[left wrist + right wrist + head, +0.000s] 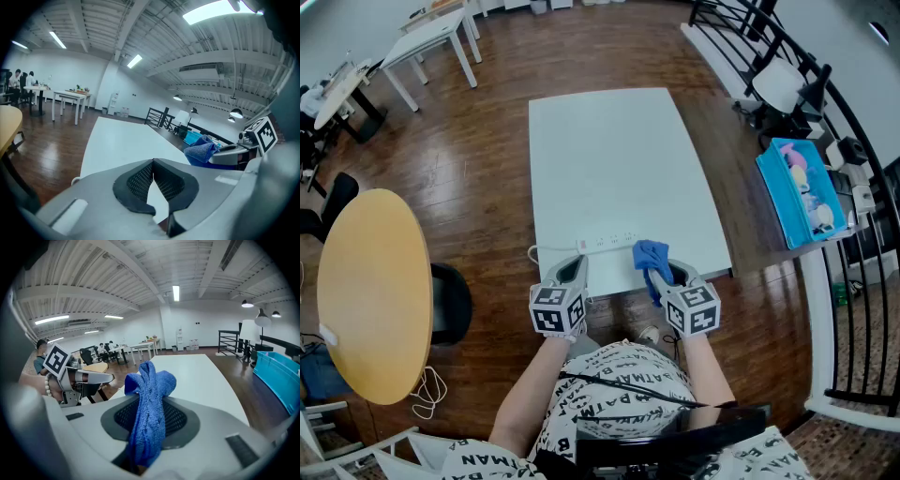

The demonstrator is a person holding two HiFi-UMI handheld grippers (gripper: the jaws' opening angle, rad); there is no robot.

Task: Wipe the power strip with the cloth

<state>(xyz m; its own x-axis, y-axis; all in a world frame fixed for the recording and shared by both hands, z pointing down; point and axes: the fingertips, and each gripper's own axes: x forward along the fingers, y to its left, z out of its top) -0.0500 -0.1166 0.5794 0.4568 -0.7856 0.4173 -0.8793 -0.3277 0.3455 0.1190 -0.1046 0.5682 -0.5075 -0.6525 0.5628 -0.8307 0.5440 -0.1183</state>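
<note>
A white power strip (608,244) lies along the near edge of the white table (609,159), its cable looping off the left corner. My right gripper (667,273) is shut on a blue cloth (652,257), which bunches up just right of the strip's end. From the right gripper view the cloth (149,408) stands pinched between the jaws. My left gripper (577,269) is shut with nothing in it, just short of the table's near edge, below the strip. Its closed jaws (152,187) meet in the left gripper view, where the cloth (201,152) shows at right.
A round yellow table (373,291) and a black chair (450,300) stand to my left. A blue bin (802,192) with small items sits on a bench at right, beside a black railing (862,281). White desks (431,42) stand far back left.
</note>
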